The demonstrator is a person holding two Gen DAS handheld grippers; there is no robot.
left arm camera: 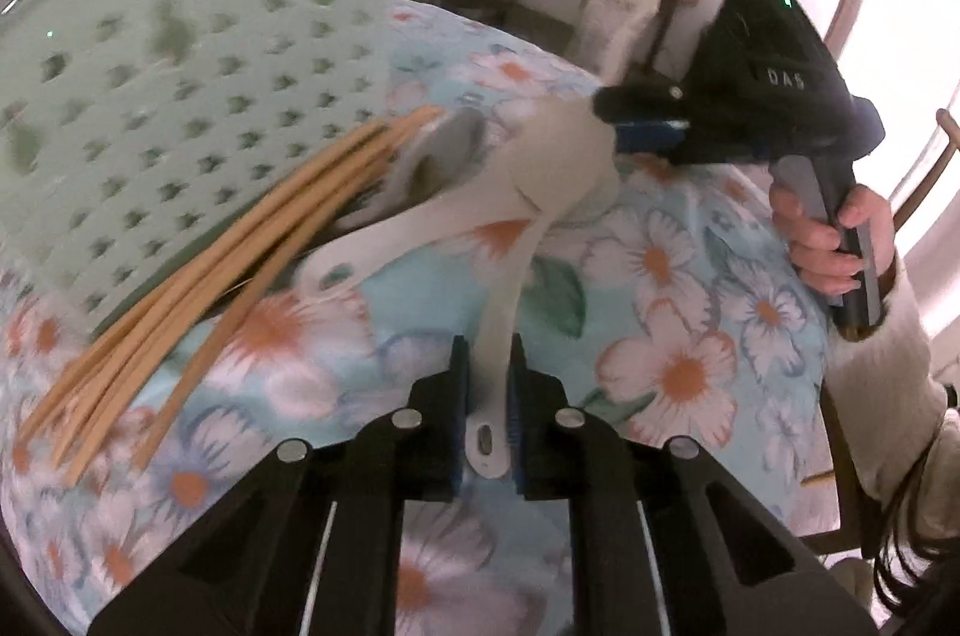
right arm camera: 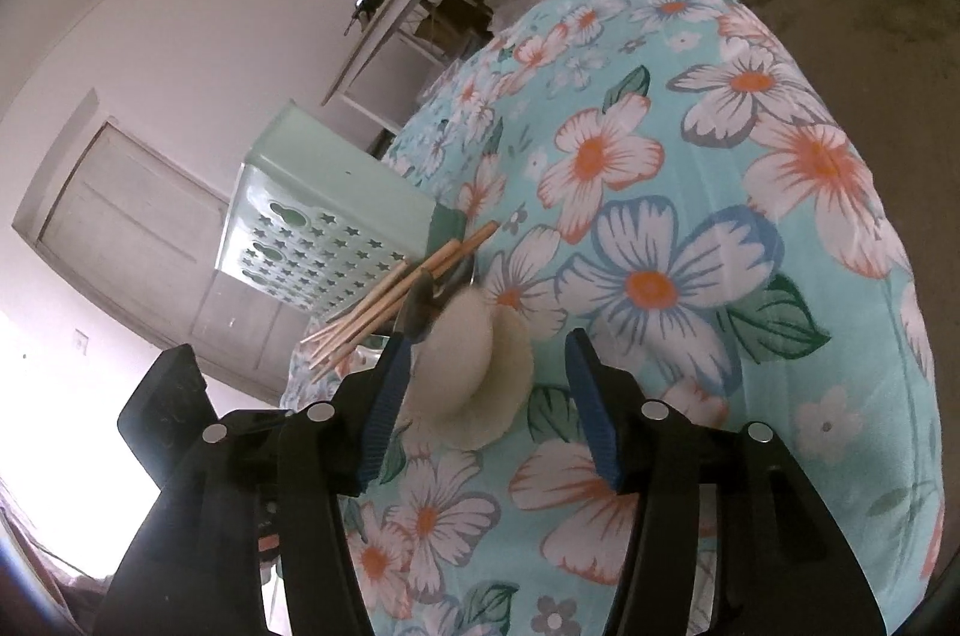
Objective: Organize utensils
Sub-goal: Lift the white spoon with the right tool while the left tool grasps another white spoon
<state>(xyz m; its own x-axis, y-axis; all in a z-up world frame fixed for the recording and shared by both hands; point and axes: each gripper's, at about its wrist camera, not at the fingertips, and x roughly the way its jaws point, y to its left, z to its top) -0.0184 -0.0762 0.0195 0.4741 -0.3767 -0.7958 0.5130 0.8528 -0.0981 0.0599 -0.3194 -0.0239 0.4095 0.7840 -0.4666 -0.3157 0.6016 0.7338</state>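
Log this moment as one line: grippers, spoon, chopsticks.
left gripper: shut on white spoon handle | right gripper: open around spoon bowl | chopsticks: against green basket

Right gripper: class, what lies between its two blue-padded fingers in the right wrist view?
The white spoon's bowl sits between the open fingers of the right gripper, the pads not pressing it, over the floral cloth. The left gripper clamps that spoon's handle.

Blur and cut-offs around the spoons

In the left wrist view we see the basket [left arm camera: 180, 84] smeared by motion and cut at the left edge, and the metal spoon [left arm camera: 432, 156] half hidden behind the chopsticks [left arm camera: 198, 264]. In the right wrist view the white spoon [right arm camera: 474, 366] is a blurred blob, its handle hidden.
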